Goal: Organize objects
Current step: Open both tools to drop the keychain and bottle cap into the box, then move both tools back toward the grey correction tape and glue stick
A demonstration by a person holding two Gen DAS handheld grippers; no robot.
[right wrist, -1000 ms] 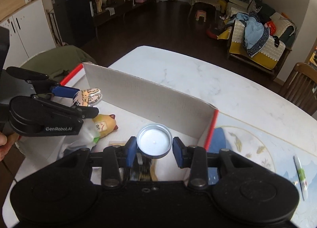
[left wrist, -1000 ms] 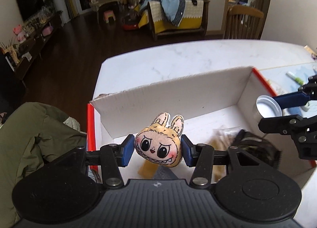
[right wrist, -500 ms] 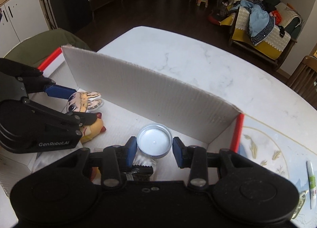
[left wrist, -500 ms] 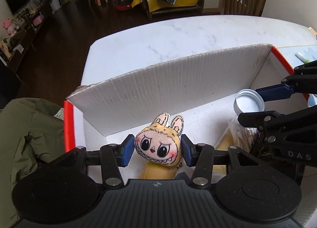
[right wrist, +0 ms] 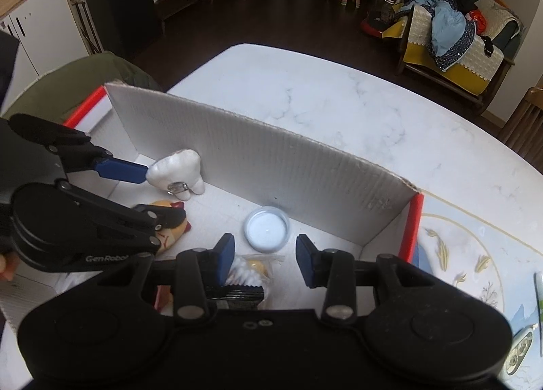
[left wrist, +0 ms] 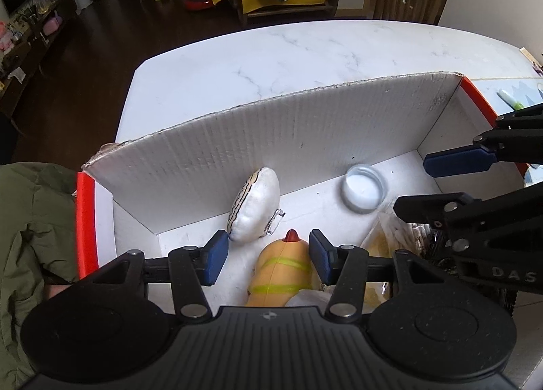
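Soft, even daylight all round, nothing harsh. The marble counter [left wrist: 339,60] comes up bright and pale, close to washed out, while the dark floor [right wrist: 271,10] behind falls away into gloom. Inside the white cardboard box [left wrist: 305,138] the far wall throws a gentle grey shade on its own floor; the small objects cast only faint, fuzzy shadows. Heavy fisheye bending here: straight edges curve, and black vignette eats the corners. The centre is sharp; the far room goes soft and slightly grainy. A dull sheen sits on the black gripper housing [right wrist: 264,349].
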